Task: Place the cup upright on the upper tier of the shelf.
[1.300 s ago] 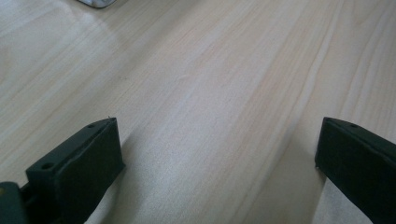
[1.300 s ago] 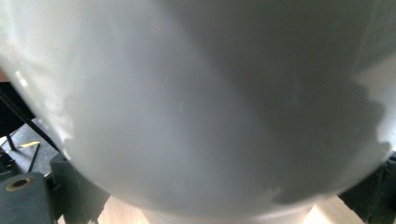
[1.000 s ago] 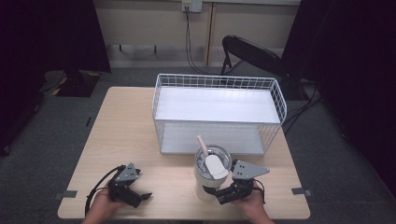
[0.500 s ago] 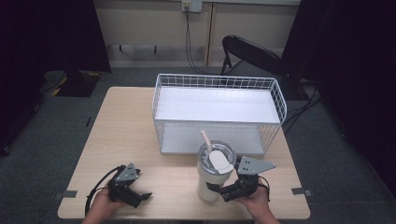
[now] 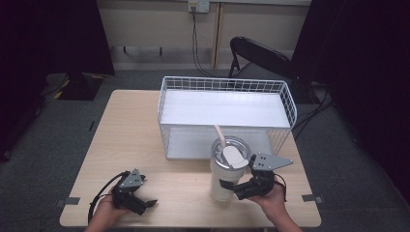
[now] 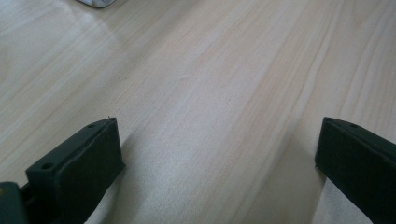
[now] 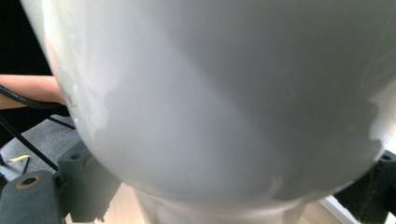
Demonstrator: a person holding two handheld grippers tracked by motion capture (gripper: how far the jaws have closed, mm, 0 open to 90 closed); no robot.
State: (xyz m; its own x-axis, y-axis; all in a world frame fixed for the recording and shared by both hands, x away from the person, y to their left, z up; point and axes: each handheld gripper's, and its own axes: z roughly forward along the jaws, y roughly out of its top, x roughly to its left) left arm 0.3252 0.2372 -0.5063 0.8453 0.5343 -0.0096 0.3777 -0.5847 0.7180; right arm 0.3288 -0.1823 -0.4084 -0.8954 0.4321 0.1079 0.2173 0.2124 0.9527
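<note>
A white tumbler (image 5: pixel 226 175) with a clear lid and a pale straw (image 5: pixel 220 134) stands upright near the table's front right. My right gripper (image 5: pixel 232 189) is shut on its lower body from the right. In the right gripper view the tumbler's wall (image 7: pixel 210 93) sits right in front of the camera, with the right gripper (image 7: pixel 229 196) holding a black jaw on each side of it. My left gripper (image 5: pixel 144 205) rests at the front left, open. Its jaws stand wide apart over bare wood in the left gripper view, and the left gripper (image 6: pixel 219 154) holds nothing.
A white wire basket (image 5: pixel 227 84) with a white floor takes up the far right half of the wooden table (image 5: pixel 125 130), just behind the tumbler. A black folding chair (image 5: pixel 261 55) stands beyond the table. Bare tabletop lies left of the basket.
The right gripper and the tumbler have shifted slightly right and away from the front edge, toward the basket. The left gripper has stayed put.
</note>
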